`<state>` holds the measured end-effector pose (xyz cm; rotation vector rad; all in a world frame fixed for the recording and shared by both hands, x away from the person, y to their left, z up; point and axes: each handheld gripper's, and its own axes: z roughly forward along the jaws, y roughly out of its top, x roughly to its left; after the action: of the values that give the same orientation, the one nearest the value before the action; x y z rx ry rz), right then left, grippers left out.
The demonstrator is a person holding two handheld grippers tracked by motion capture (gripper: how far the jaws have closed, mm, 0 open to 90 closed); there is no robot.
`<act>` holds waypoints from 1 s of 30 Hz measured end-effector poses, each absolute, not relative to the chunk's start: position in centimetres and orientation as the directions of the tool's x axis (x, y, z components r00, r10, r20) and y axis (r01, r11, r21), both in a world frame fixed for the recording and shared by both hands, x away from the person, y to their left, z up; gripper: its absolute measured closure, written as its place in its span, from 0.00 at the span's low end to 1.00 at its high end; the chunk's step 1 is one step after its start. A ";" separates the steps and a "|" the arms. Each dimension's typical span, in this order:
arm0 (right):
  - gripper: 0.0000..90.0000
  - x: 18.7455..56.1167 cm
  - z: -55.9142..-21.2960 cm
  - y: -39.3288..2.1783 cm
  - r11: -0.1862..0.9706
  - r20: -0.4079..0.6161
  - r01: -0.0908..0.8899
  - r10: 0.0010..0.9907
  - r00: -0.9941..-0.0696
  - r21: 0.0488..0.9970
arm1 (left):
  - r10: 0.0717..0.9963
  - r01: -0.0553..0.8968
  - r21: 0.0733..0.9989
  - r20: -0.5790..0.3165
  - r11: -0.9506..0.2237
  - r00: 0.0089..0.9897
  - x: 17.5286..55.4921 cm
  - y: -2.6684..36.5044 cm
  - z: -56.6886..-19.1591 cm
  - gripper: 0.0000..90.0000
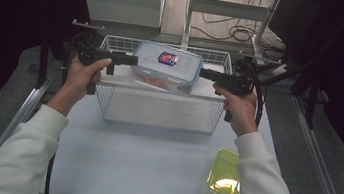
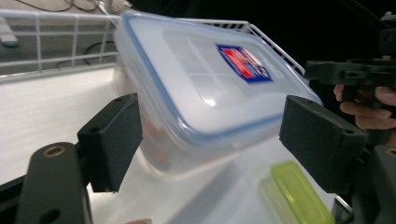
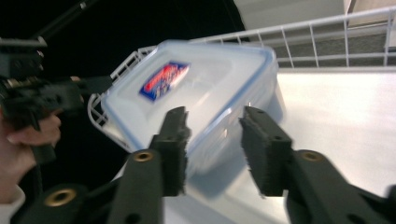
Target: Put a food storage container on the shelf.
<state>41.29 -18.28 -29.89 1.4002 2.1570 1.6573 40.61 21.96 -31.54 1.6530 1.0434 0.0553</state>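
White table, wire basket: box sits tilted over it, long axis running between grippers. Left gripper wide, pads clear; right gripper narrow, straddling box end.

Two hand-held grippers are counted: the left hand-held gripper at nine o'clock of the box and the right hand-held gripper at three o'clock of it. One clear lidded box is counted, with one red and blue label on its lid. One wire basket is seen at twelve o'clock on the one table. One green container is counted at five o'clock.
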 end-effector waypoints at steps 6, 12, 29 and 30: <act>0.98 38.6 -31.5 -17.7 0.096 0.404 0.586 0.635 -0.658 0.804 | 0.637 0.598 0.801 -0.455 -0.013 0.622 38.4 22.3 -32.4 0.25; 0.99 38.2 -33.1 -16.0 0.168 0.382 0.593 0.621 -0.684 0.787 | 0.654 0.593 0.804 -0.426 -0.043 0.625 36.7 22.4 -33.6 0.26; 0.99 40.2 -34.8 -13.8 0.130 0.386 0.589 0.641 -0.663 0.798 | 0.643 0.583 0.808 -0.400 -0.090 0.653 34.1 22.5 -35.5 0.25; 0.99 40.4 -34.8 -13.9 0.114 0.389 0.595 0.656 -0.646 0.796 | 0.641 0.586 0.805 -0.404 -0.090 0.653 33.9 22.4 -35.7 0.25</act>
<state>40.38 -13.88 -34.78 1.2937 2.2995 1.5932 33.88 22.42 -35.66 1.7608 0.9924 0.0615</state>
